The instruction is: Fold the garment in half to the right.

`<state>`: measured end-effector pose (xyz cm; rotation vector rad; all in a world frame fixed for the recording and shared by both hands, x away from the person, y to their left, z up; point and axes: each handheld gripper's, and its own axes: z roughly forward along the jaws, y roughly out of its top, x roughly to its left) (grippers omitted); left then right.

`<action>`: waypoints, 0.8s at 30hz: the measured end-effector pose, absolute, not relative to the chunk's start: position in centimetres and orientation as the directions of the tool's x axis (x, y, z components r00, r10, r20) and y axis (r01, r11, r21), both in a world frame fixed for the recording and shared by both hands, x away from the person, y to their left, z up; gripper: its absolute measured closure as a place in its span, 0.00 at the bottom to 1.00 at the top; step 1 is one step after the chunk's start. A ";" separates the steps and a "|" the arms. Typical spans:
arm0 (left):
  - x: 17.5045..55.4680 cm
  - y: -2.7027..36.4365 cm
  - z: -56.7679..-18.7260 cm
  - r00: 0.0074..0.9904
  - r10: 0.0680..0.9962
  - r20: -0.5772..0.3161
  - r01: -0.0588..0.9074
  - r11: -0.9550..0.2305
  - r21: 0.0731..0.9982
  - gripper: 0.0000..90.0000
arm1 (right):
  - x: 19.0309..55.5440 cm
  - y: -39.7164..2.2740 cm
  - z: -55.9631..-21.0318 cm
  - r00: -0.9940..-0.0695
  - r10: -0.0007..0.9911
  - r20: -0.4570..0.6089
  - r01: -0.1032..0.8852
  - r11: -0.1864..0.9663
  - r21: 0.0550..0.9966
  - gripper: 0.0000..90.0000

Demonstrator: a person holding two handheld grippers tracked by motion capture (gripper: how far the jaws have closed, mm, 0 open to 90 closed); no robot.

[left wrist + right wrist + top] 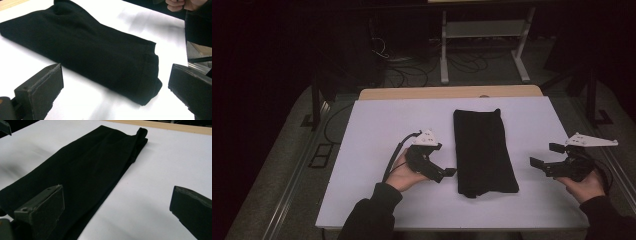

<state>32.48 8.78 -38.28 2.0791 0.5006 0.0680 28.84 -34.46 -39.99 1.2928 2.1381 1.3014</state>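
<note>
- The left gripper (449, 173) sits low over the sheet (377, 150), held in the person's left hand (404, 172), its jaws pointing right toward the cloth (483, 150).
- In the left gripper view its jaws stand wide apart with nothing between them; the near end of the cloth (105, 57) lies just beyond the tips, not touched.
- The right gripper (546, 159) is held in the right hand (584, 186) near the sheet's right edge, jaws pointing left toward the cloth, well apart from it.
- In the right gripper view its jaws are also spread wide and hold nothing; the cloth (85, 175) runs away from the left jaw toward the far edge.
- The cloth is black, folded into a long narrow strip, lying flat at the middle of the sheet, lengthwise from near to far, between the two grippers.
- The white sheet covers a wooden table (452, 92), whose bare edge shows at the far side.
</note>
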 end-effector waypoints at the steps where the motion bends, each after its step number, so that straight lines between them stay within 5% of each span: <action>1: 32.5 9.0 -38.2 0.913 0.379 -0.152 0.327 -0.454 0.829 0.00 | 28.8 -34.4 -40.1 -0.538 0.826 0.166 0.527 0.176 0.832 0.00; 24: 31.8 16.1 -38.9 0.844 0.507 -0.174 0.385 -0.348 0.855 0.00 | 27.7 -33.2 -41.1 -0.575 0.803 0.153 0.532 0.225 0.816 0.00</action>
